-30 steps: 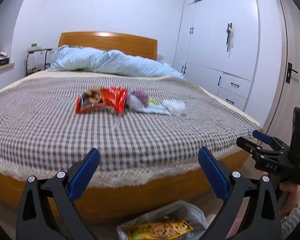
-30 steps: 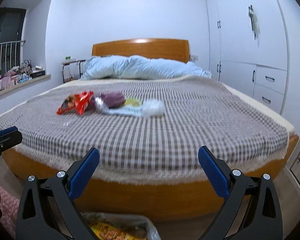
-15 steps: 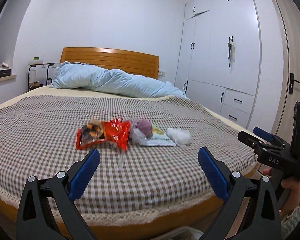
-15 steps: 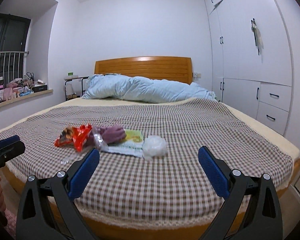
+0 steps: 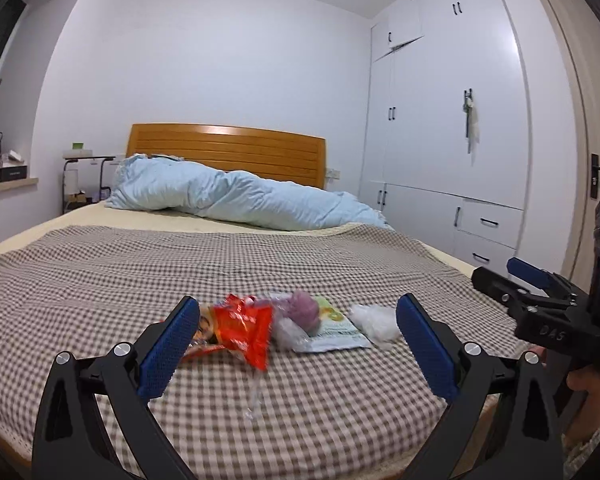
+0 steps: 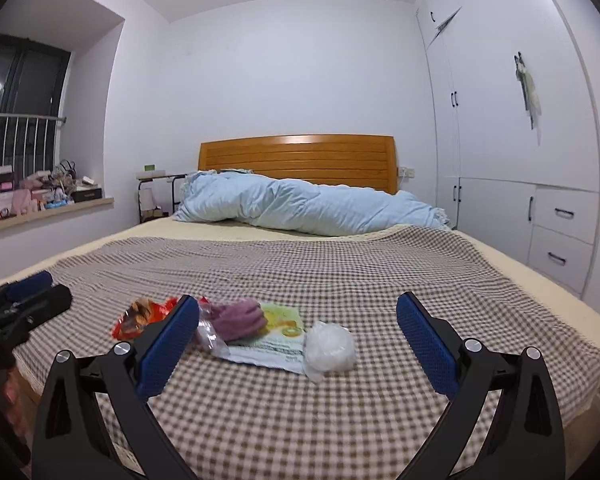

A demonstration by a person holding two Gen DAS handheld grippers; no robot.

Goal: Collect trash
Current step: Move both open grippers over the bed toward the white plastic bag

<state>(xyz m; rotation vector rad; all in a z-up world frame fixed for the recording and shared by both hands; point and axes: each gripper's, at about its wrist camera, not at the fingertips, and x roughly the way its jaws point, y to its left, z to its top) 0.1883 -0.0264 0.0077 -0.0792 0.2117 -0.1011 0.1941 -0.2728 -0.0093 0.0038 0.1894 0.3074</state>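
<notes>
A heap of trash lies on the checkered bedspread (image 5: 100, 272): a red snack bag (image 5: 240, 328) (image 6: 140, 316), a purple wad (image 5: 304, 308) (image 6: 238, 318), clear crumpled plastic (image 5: 286, 332) (image 6: 212, 334), a flat white-green packet (image 5: 332, 330) (image 6: 278, 334) and a white plastic ball (image 5: 374, 320) (image 6: 330, 350). My left gripper (image 5: 298, 346) is open, low over the bed, with the red bag just beyond its left finger. My right gripper (image 6: 298, 346) is open too, facing the packet and white ball. Each gripper shows in the other's view: the right gripper (image 5: 536, 292), the left gripper (image 6: 28, 300).
A light blue duvet (image 5: 236, 200) lies bunched before the wooden headboard (image 5: 228, 148). White wardrobes (image 5: 452, 128) and drawers line the right wall, with a door (image 5: 592, 160) beyond. A cluttered windowsill (image 6: 40, 200) and a bedside stand (image 6: 156, 192) sit left.
Both grippers rose from beside the bed's foot and moved in over the bedspread towards the trash. The bag on the floor has dropped out of view. Both stayed open.
</notes>
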